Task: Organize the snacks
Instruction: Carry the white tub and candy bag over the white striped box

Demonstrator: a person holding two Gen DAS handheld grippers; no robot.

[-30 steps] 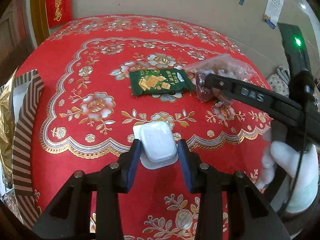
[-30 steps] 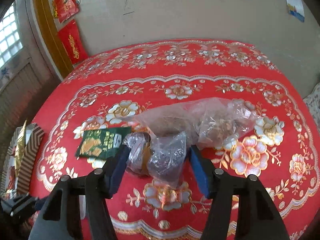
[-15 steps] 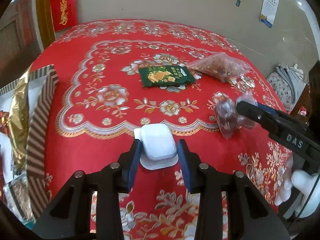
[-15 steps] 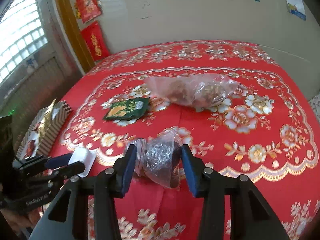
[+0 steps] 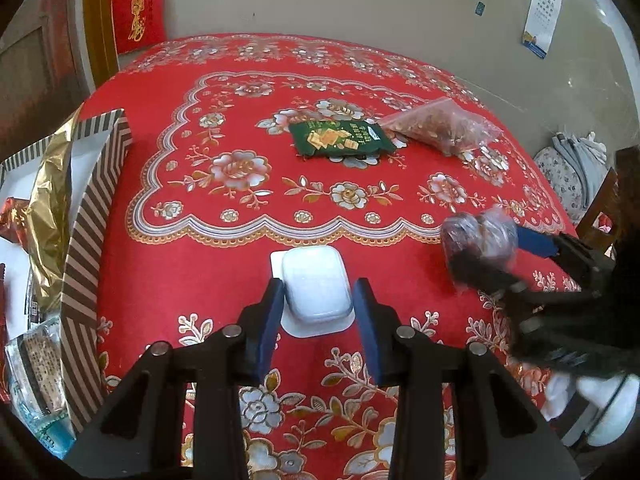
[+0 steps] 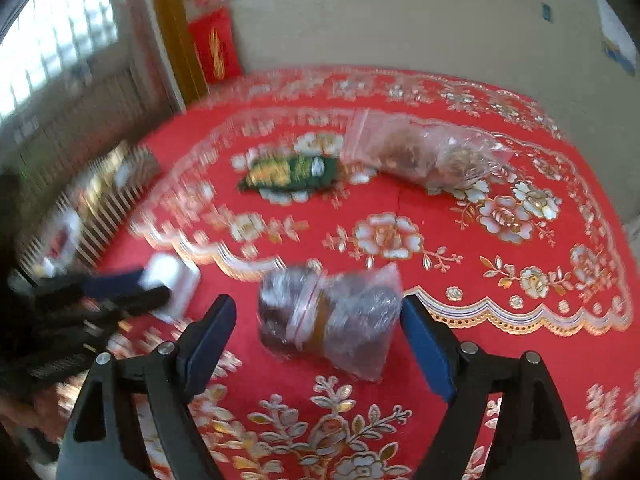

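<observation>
The small clear bag of dark snacks [image 6: 332,316] lies on the red flowered cloth near the front edge of the desk [image 5: 240,80], between the wide-spread jaws of the right gripper [image 6: 320,340]. Those jaws have just been opening and neither pad touches the bag now, so it is let go. To the left, the left gripper [image 5: 316,316] is clenched on a white plastic cup [image 5: 314,288] with a sealed lid, held just above the cloth. The step in hand looks like bringing both snacks toward the striped box [image 5: 88,216] at the desk's left edge. To do it well, the right gripper would likely close again across the bag's bulky middle rather than on loose film, which can slip. The cup's smooth sides call for a steady, level carry. Farther back, a green packet [image 5: 340,140] and a larger clear bag [image 5: 440,124] lie side by side, well apart from both grippers. The cloth between them and the front edge is open, so there is room to move leftward. The box already holds gold wrapping [image 5: 48,192], leaving less space inside.
</observation>
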